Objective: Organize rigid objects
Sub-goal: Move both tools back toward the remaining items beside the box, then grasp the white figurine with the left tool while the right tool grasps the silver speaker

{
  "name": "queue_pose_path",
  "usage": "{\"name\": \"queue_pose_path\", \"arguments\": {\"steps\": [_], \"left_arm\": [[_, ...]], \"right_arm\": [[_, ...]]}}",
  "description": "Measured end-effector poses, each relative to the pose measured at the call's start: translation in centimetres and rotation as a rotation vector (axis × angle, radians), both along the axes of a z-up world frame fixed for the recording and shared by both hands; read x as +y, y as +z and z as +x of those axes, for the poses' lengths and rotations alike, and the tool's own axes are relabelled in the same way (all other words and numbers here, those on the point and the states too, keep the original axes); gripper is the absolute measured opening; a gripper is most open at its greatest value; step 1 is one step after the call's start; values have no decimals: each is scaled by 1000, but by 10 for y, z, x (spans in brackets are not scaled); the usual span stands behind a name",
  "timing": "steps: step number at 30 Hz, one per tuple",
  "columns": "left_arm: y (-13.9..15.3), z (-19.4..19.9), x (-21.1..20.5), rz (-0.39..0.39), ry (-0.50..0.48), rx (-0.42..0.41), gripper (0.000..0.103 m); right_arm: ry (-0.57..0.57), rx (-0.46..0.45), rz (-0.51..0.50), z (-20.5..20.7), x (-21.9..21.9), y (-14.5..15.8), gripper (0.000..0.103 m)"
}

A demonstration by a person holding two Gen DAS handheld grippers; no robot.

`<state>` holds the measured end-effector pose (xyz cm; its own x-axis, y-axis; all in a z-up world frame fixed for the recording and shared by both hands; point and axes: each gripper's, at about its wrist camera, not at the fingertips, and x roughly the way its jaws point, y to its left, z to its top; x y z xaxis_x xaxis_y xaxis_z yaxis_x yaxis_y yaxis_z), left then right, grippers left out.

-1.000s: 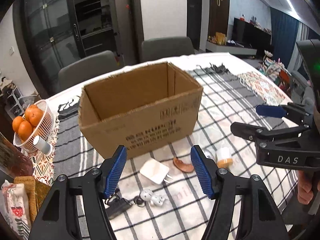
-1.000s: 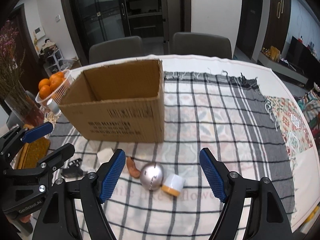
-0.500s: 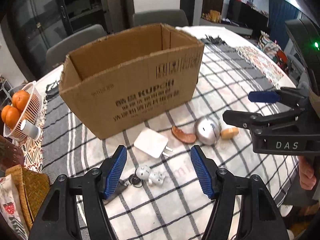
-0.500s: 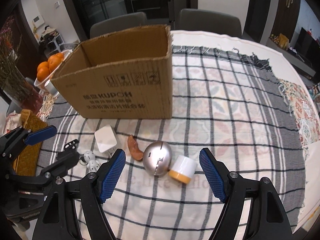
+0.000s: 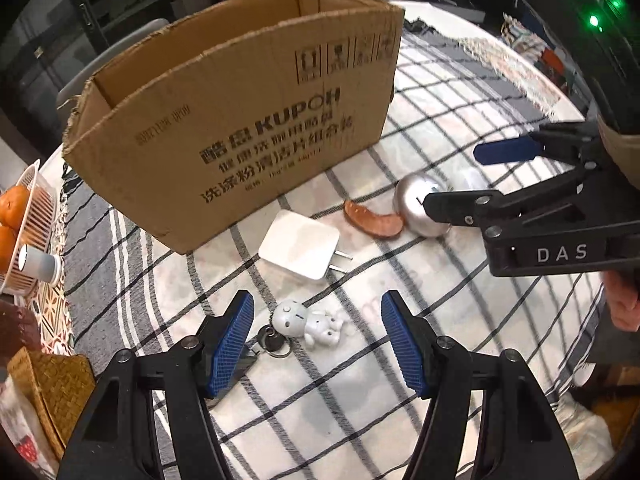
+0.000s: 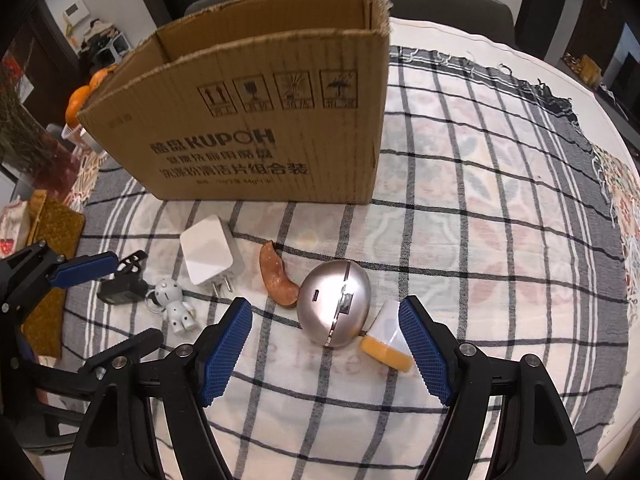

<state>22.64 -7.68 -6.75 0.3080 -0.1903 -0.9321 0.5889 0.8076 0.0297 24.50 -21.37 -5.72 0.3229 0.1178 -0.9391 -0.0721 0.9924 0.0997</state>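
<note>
An open cardboard box (image 5: 240, 120) (image 6: 256, 136) stands on the checked cloth. In front of it lie a white charger (image 5: 300, 246) (image 6: 210, 256), a brown curved piece (image 5: 372, 222) (image 6: 276, 276), a silver egg-shaped case (image 6: 336, 304) (image 5: 416, 208), a white and yellow cylinder (image 6: 388, 340), a small white figurine keychain (image 5: 308, 322) (image 6: 174, 300) and a black clip (image 6: 122, 286). My left gripper (image 5: 318, 342) is open just above the figurine. My right gripper (image 6: 326, 346) is open around the silver case and the cylinder.
A white basket of oranges (image 5: 16, 224) with a small cup (image 5: 38, 264) stands at the left. A woven mat (image 5: 52, 384) lies at the near left table edge. Grey chairs (image 6: 444, 0) stand behind the table.
Both grippers have moved forward and down toward the small objects. The box and objects look larger. The left gripper now hangs over the figurine, the right over the silver case.
</note>
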Motion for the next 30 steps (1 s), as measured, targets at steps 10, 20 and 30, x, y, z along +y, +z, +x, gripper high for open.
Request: {"name": "queue_pose_path", "arguments": {"steps": [10, 20, 30], "left_arm": [[-21, 5, -5, 48, -55, 59, 65], [-41, 7, -8, 83, -91, 93, 65], [-59, 15, -14, 91, -98, 98, 65]], "right_arm": [[52, 93, -41, 12, 7, -23, 77], [92, 117, -89, 19, 15, -36, 77], [114, 146, -101, 32, 21, -54, 75]]}}
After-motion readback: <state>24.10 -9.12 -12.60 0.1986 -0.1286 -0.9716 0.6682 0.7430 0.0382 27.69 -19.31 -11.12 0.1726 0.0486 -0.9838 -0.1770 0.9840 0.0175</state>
